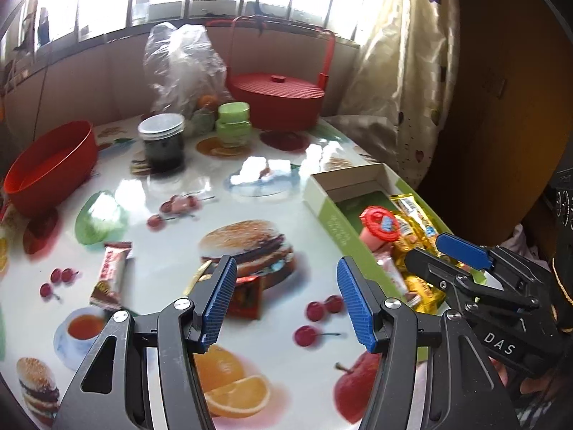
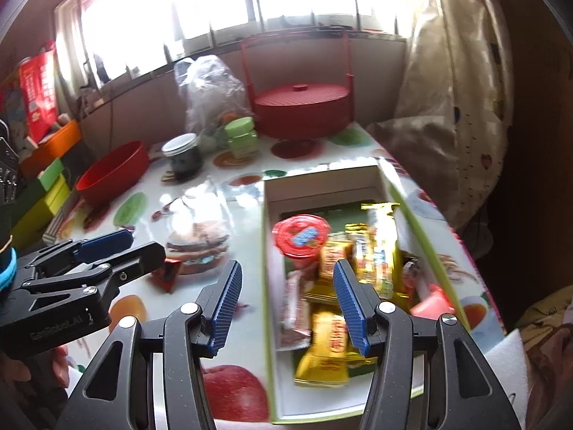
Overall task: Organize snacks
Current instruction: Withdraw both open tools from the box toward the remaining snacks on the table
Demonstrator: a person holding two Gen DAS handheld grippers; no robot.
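A green-sided cardboard box (image 2: pixel 268 251) lies on the table's right side and holds several yellow snack packets (image 2: pixel 327 344), a gold bar (image 2: pixel 381 247) and a red-lidded cup (image 2: pixel 301 238); it also shows in the left wrist view (image 1: pixel 336 225). My left gripper (image 1: pixel 286 301) is open and empty above the table, over a small red packet (image 1: pixel 247 295). A brown-and-white snack bar (image 1: pixel 109 276) lies to its left. My right gripper (image 2: pixel 286 302) is open and empty over the box's left wall. The right gripper shows in the left wrist view (image 1: pixel 447 254).
A red bowl (image 1: pixel 50 165) stands at the left, a dark jar (image 1: pixel 163 143), green tubs (image 1: pixel 232 123), a plastic bag (image 1: pixel 182 64) and a red lidded basket (image 1: pixel 279 96) at the back. A curtain (image 1: pixel 397 71) hangs at the right. The tablecloth (image 1: pixel 172 236) carries printed food pictures.
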